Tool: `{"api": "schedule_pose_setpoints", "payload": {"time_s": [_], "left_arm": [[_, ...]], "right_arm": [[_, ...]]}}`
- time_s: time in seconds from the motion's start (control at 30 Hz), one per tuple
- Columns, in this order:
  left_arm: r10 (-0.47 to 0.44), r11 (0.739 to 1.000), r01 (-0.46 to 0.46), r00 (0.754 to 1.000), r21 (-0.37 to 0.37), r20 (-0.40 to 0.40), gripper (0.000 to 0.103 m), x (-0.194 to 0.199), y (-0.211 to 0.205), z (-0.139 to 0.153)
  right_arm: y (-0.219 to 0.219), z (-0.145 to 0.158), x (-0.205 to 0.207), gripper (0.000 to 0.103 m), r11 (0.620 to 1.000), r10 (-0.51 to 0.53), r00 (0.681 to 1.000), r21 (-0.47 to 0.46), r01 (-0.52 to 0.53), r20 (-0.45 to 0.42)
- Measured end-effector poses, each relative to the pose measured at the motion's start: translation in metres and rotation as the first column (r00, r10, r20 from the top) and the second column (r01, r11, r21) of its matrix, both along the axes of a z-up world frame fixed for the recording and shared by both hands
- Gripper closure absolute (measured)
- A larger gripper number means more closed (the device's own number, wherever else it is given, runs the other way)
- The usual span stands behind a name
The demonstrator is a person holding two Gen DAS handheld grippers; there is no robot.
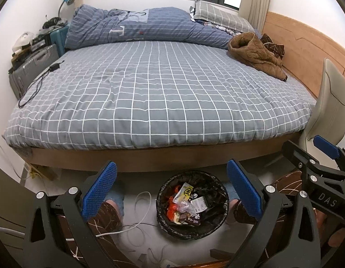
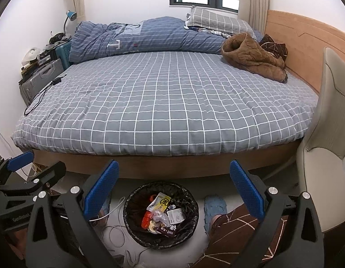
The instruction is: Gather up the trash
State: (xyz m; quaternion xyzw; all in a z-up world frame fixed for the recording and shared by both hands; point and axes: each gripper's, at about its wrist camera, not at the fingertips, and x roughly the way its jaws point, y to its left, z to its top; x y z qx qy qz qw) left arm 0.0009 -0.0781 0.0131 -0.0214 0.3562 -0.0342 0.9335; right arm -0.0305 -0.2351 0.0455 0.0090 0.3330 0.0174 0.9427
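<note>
Two tools, left tool (image 1: 172, 186) and right tool (image 2: 174, 186), gape over one bin (image 1: 165, 189).

Bin on the floor before the bed, wrappers inside.

The trash bin (image 1: 192, 205) is set at 6 o'clock, in front of the bed (image 1: 159, 93); wrappers (image 1: 185, 207) are held in it. A jacket (image 1: 257, 55) is laid on the bed at 2 o'clock, suitcases (image 1: 34, 67) are stacked beside it at 10 o'clock, a chair (image 2: 324, 138) at 3 o'clock.
</note>
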Motion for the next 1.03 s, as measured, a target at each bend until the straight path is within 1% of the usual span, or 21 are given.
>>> {"api": "schedule_pose_setpoints", "payload": {"time_s": [0.1, 0.27, 0.47, 0.77, 0.9, 1.03], "left_arm": [[0.005, 1.0, -0.005, 1.0, -0.004, -0.006, 0.006, 0.0008, 0.001, -0.0007], [0.025, 0.999, -0.025, 1.0, 0.023, -0.002, 0.006, 0.0003, -0.001, -0.001], [0.037, 0.999, -0.037, 0.999, 0.031, -0.011, 0.006, 0.0001, -0.0015, -0.0015], [0.024, 1.0, -0.024, 1.0, 0.019, -0.011, 0.006, -0.0001, -0.0017, -0.0026], [0.019, 0.999, -0.019, 1.0, 0.028, -0.006, 0.006, 0.0008, -0.003, -0.0026], [0.019, 1.0, -0.019, 1.0, 0.016, -0.007, 0.006, 0.0006, -0.0021, -0.0027]], "right_arm": [[0.0001, 0.0, -0.0002, 0.008, 1.0, -0.002, 1.0, 0.002, 0.002, 0.0], [0.0001, -0.0002, 0.0002, 0.008, 1.0, -0.001, 1.0, -0.001, 0.001, -0.002], [0.0041, -0.0032, -0.0013, 0.008, 1.0, -0.002, 1.0, 0.0, 0.002, -0.006], [0.0047, -0.0036, -0.0013, 0.008, 1.0, -0.002, 1.0, 0.001, 0.002, -0.006], [0.0044, -0.0037, -0.0011, 0.008, 1.0, -0.003, 1.0, 0.002, 0.003, -0.006], [0.0037, -0.0036, -0.0008, 0.008, 1.0, -0.001, 1.0, 0.001, 0.001, -0.007]]}}
